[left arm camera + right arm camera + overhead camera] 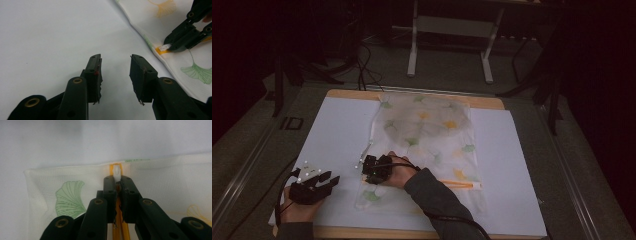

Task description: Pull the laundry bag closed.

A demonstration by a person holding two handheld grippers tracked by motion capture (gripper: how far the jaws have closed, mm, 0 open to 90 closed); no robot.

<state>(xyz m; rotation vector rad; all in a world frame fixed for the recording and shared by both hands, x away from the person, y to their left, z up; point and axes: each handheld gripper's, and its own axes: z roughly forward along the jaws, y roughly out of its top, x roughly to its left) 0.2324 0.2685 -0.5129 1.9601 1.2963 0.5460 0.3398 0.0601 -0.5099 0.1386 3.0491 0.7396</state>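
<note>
Step in hand: zipper work on the white mesh laundry bag printed with green and yellow ginkgo leaves (427, 145), which lies flat on the white sheet covering the table (337, 130).
Right gripper (116, 180): jaws pressed together on the small white plastic zipper pull (116, 173), at the end of the yellow zipper tape (119, 230) near the bag's edge.
Left gripper (115, 75): jaws spread, nothing between them, resting on the sheet beside the bag.
Judgement: the pull sits at one end of its track; whether closed or open cannot be told.
Next move: draw the pull steadily along the tape; the free gripper would probably need to pin the fabric.
Contents: a dim round grey shape (422, 117) shows through the mesh; identity unclear.
</note>
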